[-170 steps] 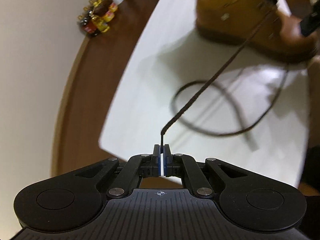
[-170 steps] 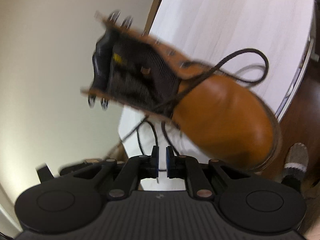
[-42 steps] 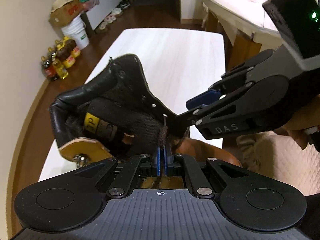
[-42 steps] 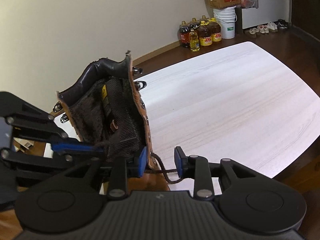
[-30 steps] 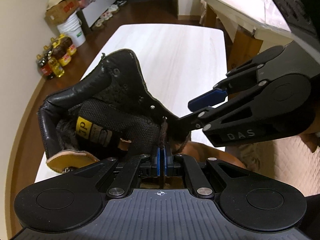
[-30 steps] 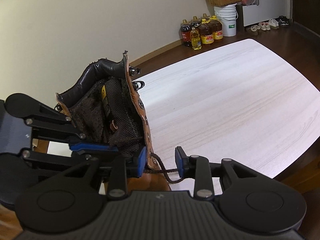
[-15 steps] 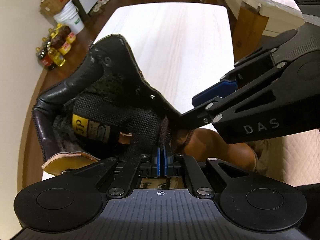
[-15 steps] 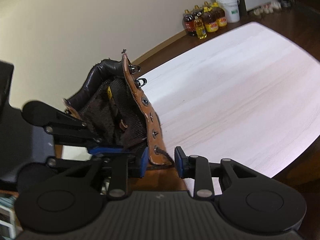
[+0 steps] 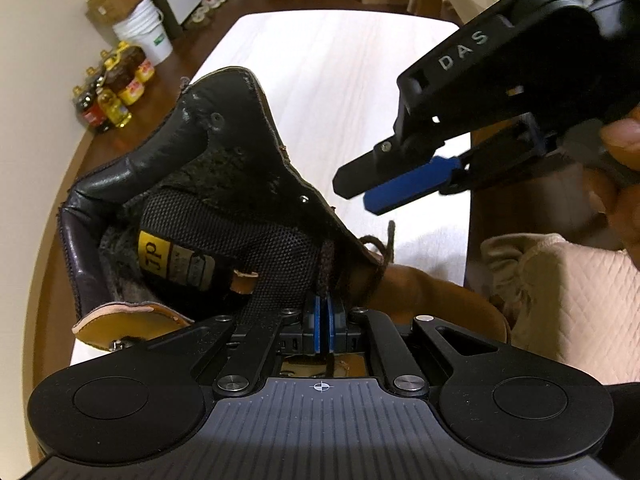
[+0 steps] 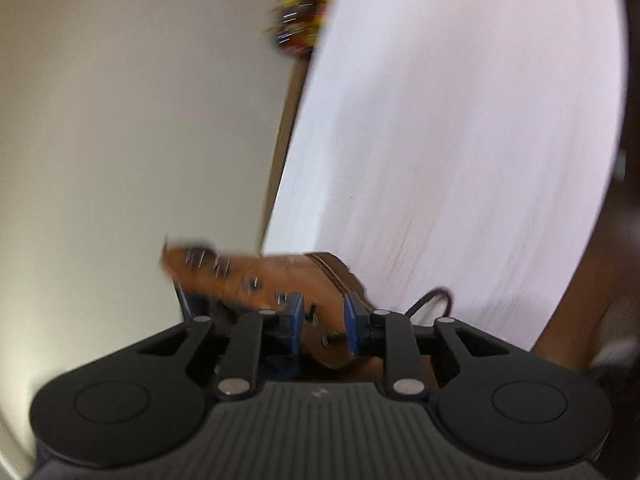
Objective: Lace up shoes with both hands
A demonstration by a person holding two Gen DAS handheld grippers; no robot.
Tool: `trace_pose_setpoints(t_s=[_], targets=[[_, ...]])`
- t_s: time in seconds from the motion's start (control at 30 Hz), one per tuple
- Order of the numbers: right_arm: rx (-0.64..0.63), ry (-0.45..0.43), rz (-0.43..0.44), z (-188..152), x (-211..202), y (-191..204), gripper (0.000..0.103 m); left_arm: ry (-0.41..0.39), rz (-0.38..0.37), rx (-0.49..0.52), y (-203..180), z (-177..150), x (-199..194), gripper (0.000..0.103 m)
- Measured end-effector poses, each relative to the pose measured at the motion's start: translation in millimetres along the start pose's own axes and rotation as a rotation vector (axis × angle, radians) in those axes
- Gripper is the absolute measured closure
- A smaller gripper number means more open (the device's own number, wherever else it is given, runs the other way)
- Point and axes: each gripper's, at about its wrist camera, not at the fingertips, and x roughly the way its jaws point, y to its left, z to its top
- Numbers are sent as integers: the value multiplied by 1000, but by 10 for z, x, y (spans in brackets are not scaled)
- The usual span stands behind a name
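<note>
Boot [image 9: 224, 184] sits on the white surface [image 9: 344, 64]. Left tool [image 9: 323, 322] is pinched tight on the lace [image 9: 326, 256]. Right tool [image 10: 322, 320] gapes wide, gripping nothing.

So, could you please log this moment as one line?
left gripper: shut on lace | right gripper: open, beside boot | lace end: free

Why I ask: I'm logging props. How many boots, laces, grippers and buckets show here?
boot: 1
lace: 1
grippers: 2, left gripper and right gripper
bucket: 1
Total: 5
</note>
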Motion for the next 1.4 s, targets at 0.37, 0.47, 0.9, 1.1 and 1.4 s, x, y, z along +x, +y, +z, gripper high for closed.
trace_pose_setpoints(t_s=[0.37, 0.47, 0.9, 1.1, 1.4], targets=[[149, 39, 99, -22, 144, -167, 101, -21, -21, -30, 16, -67, -32, 97], [76, -28, 39, 82, -42, -83, 101, -44, -73, -59, 65, -182, -170, 97], [-779, -294, -729, 420, -720, 562, 97, -16, -24, -145, 418, -940, -479, 91], [-1013, -92, -566, -138, -282, 824, 85, -39, -25, -36, 239, -946, -299, 89], [-1395, 233, -412, -783, 289, 999, 85, -83, 14, 124, -52, -782, -214, 89]])
